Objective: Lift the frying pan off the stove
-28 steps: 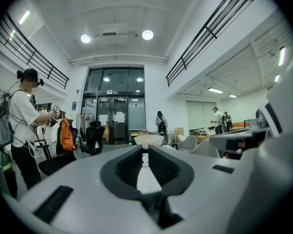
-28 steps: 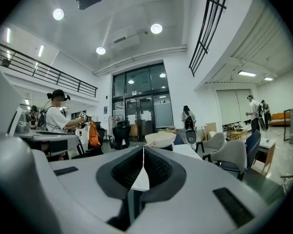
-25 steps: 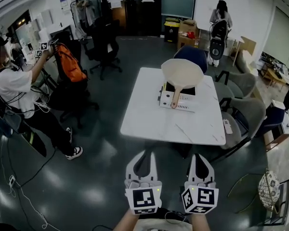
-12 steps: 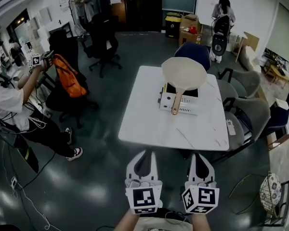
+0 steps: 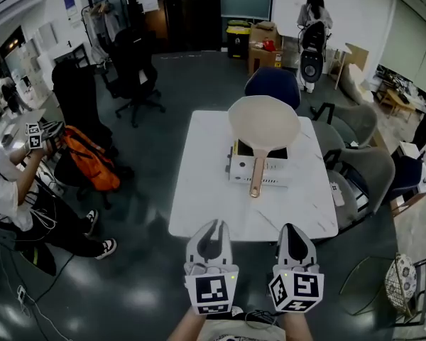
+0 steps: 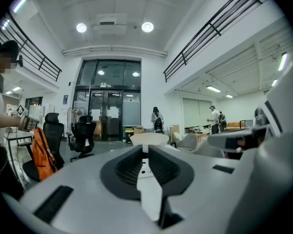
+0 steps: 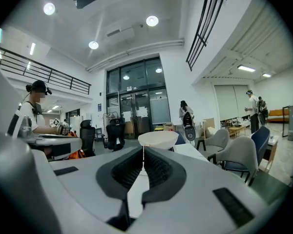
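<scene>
Cream-coloured and broad, the frying pan [image 5: 264, 125] sits on the white stove [image 5: 243, 170], which stands on the pale marble table [image 5: 199, 204] well ahead of both claws. Your left claw [image 5: 211, 226] and right claw [image 5: 296, 227] hang side by side, just short of the table's near edge. Neither one touches the pan or the stove. Each gripper view shows its jaws pressed together with nothing between them, and the pan appears small and distant just above the closed tips. The step in hand is judged to be the approach, since the pan has not yet been gripped or raised. The pan's long axis runs from the bowl at the far side to the wooden handle [image 5: 258, 177] at the near side. The handle points back toward you, overhangs the front of the stove, and ends on a line that falls between the two claws, tilted slightly toward the left one. The next move calls for you to carry one claw forward over the table and spread its jaws wider than the handle. Set them across the handle at right angles to its length and close firmly. Then raise the pan straight up and keep the bowl level, as the weight lies far from the grip.
</scene>
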Tool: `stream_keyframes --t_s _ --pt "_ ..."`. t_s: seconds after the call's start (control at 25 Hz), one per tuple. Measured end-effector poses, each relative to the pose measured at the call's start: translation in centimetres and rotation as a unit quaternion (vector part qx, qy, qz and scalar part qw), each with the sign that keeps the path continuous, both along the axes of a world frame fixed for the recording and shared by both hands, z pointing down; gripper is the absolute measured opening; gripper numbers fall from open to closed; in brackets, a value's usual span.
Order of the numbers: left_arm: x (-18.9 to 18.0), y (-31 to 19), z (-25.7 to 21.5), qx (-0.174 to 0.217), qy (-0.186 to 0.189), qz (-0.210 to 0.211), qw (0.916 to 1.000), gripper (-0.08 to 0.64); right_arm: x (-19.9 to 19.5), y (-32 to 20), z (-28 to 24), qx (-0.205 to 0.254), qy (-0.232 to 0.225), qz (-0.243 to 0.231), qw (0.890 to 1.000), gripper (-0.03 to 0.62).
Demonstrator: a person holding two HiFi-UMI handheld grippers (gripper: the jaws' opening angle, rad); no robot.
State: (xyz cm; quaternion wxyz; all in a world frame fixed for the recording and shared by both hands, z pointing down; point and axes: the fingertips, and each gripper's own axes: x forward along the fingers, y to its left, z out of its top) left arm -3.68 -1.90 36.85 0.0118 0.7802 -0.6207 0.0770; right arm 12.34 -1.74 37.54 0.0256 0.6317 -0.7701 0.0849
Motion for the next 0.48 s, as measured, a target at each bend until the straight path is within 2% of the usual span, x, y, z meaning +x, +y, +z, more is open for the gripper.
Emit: stream_keyframes --t_s 0.24,0.48 --pt "-1.1 -4.5 -1.0 0.003 0.002 0.022 0.9998 0.046 -1.0 -4.0 -0.9 0.002 -0.012 0.023 1.0 0.017" --pt "-2.3 -7.9 -0.1 -0.01 0.008 0.04 0.9991 0.046 -2.1 -7.2 0.1 -0.018 -0.032 0.03 0.999 0.017"
